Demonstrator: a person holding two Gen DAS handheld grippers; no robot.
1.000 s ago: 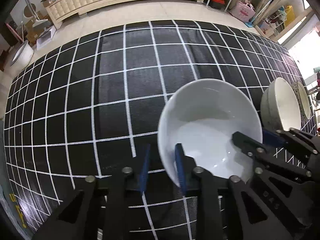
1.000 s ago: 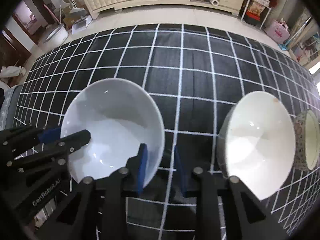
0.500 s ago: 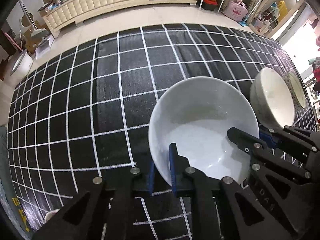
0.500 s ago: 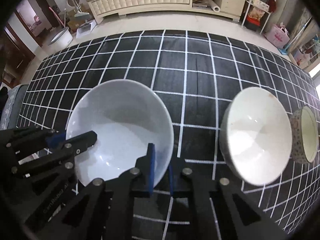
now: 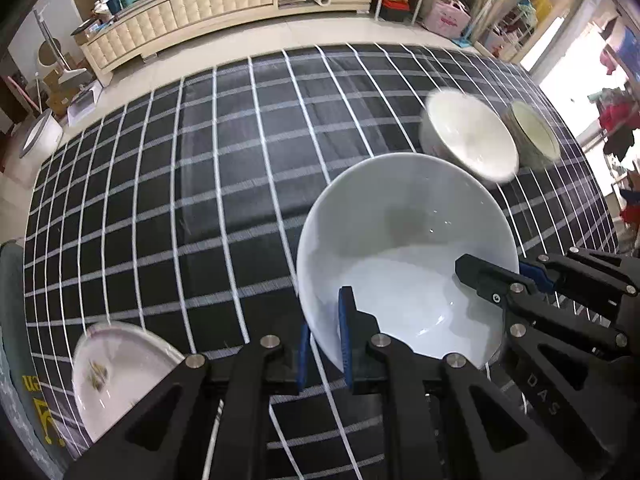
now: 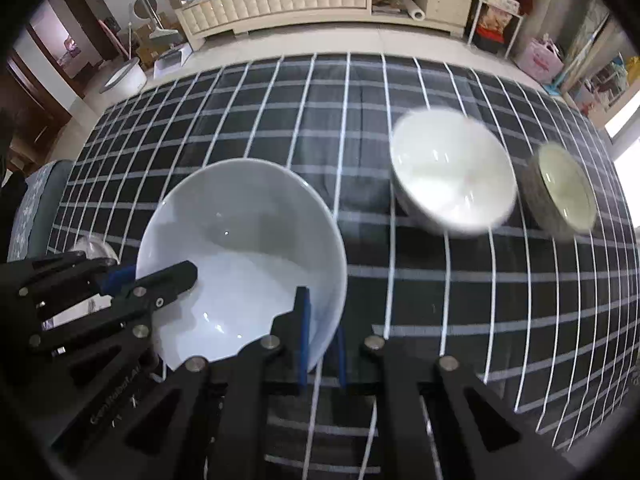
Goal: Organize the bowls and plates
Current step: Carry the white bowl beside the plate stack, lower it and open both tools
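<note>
At the far left of the black-and-white checked cloth (image 5: pixel 208 184), near its front edge, lies a white plate (image 5: pixel 116 376) with a small mark in its middle. Next comes the left gripper (image 5: pixel 323 340), its blue pads clamped on the near-left rim of the large white bowl (image 5: pixel 404 264), one pad inside the wall and one outside. The right gripper (image 6: pixel 320 332) pinches the same bowl's opposite rim in the same way, so the bowl hangs tilted between the two, above the cloth. Further right a second white bowl (image 6: pixel 452 172) sits on the cloth, blurred, and just beside it at the far right stands a smaller patterned bowl (image 6: pixel 560 192) with a pale inside
</note>
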